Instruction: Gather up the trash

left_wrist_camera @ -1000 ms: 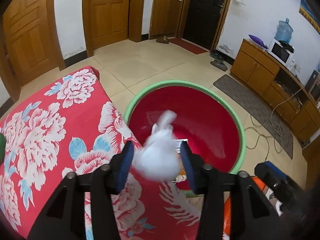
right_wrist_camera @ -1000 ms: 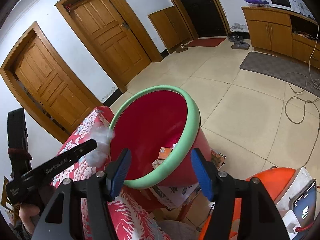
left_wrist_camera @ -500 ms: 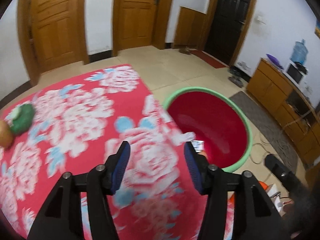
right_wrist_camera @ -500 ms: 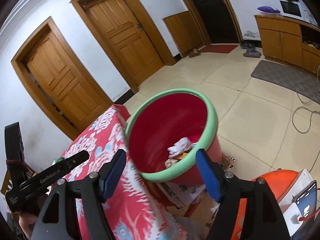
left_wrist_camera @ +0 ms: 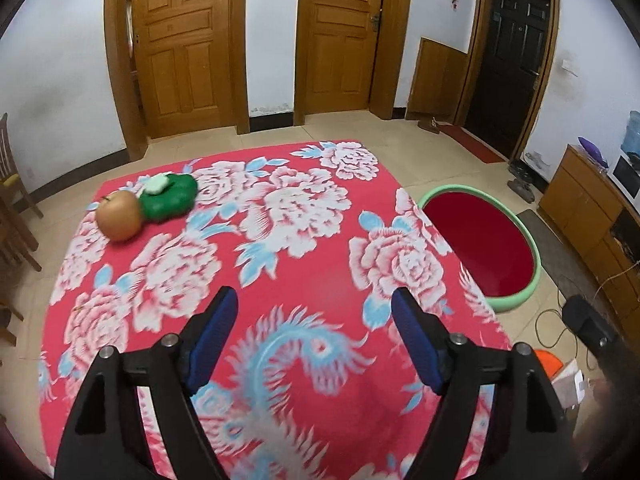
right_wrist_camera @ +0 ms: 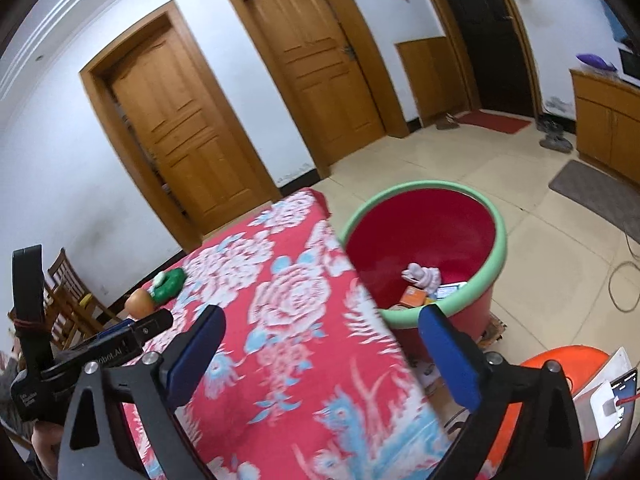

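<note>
A red bin with a green rim (left_wrist_camera: 536, 256) (right_wrist_camera: 496, 224) stands on the floor beside the table's right edge. In the right wrist view a crumpled white tissue (right_wrist_camera: 423, 274) lies inside it on other scraps. My left gripper (left_wrist_camera: 314, 328) is open and empty, above the red floral tablecloth (left_wrist_camera: 280, 248). My right gripper (right_wrist_camera: 320, 346) is open and empty, above the table's near right part. The left gripper's body shows at the left of the right wrist view (right_wrist_camera: 100, 350).
A brown apple-like fruit (left_wrist_camera: 119, 215) (right_wrist_camera: 139, 303) and a green toy with a white top (left_wrist_camera: 170, 194) (right_wrist_camera: 168, 282) sit at the table's far left. An orange stool (right_wrist_camera: 560, 364) with a phone is at lower right. Wooden chairs stand left; cables cross the floor right.
The left gripper let go of the white tissue, which now lies in the bin. Both grippers pulled back from the bin over the table.
</note>
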### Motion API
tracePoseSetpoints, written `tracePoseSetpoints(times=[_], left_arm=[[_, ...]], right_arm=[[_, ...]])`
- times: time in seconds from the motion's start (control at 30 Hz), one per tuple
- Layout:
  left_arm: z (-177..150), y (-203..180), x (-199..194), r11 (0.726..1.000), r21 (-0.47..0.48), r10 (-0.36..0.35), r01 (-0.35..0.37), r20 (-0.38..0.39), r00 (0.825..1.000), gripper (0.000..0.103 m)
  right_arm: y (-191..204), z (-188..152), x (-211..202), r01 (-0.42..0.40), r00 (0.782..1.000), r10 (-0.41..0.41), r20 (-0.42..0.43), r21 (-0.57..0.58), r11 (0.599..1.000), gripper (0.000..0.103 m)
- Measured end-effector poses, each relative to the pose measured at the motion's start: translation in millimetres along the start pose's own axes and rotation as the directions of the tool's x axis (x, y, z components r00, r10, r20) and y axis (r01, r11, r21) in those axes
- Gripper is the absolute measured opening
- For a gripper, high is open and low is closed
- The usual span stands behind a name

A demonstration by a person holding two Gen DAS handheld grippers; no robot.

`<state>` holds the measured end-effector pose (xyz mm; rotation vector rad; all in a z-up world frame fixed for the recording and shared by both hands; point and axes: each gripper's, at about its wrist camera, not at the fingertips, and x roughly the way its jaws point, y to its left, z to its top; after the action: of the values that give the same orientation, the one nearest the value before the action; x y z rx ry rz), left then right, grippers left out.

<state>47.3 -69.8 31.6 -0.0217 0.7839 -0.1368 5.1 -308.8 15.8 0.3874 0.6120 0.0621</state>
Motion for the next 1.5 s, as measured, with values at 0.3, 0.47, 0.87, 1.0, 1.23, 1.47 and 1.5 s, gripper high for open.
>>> tracePoseSetpoints(times=[0.3,0.47,0.87,1.0,1.23,1.47,1.5], left_arm=[[-18,27,-49,0.996,-0.069,0.07,-0.065,0.07,0.995,0.089],[-24,38,-67,0.988,-0.091,0.13,-0.122,0.095,0.987,0.089],[-35,41,-91,0.984,-0.101,0.159,-0.146,0.136,0.978,0.089],[-35,41,-94,0.984,-0.108,0.158,-0.143,0.142,0.977,0.089],[-36,40,-95,0.984,-0.11,0.153,-0.139,0.141,0.978,0.089],[-37,40,-93,0.983,-0.116,0.156,-0.141,0.132,0.979,0.089],[-37,40,-93,0.983,-0.117,0.156,-0.141,0.131,0.979,0.089]], right_arm=[[36,-10,-25,0.016,0.999,-0.013,0.029,-0.084,0.996,0.102],[49,-14,-34,0.012,0.999,-0.008,0.038,-0.105,0.994,0.102],[63,-19,-46,0.002,0.999,0.005,0.049,-0.14,0.99,0.102],[66,-20,-48,-0.001,0.999,0.008,0.048,-0.145,0.989,0.102],[65,-21,-48,0.0,0.999,0.007,0.047,-0.145,0.989,0.102],[65,-21,-48,0.0,0.999,0.006,0.046,-0.143,0.99,0.102],[65,-21,-48,-0.001,0.999,0.008,0.047,-0.143,0.99,0.102]])
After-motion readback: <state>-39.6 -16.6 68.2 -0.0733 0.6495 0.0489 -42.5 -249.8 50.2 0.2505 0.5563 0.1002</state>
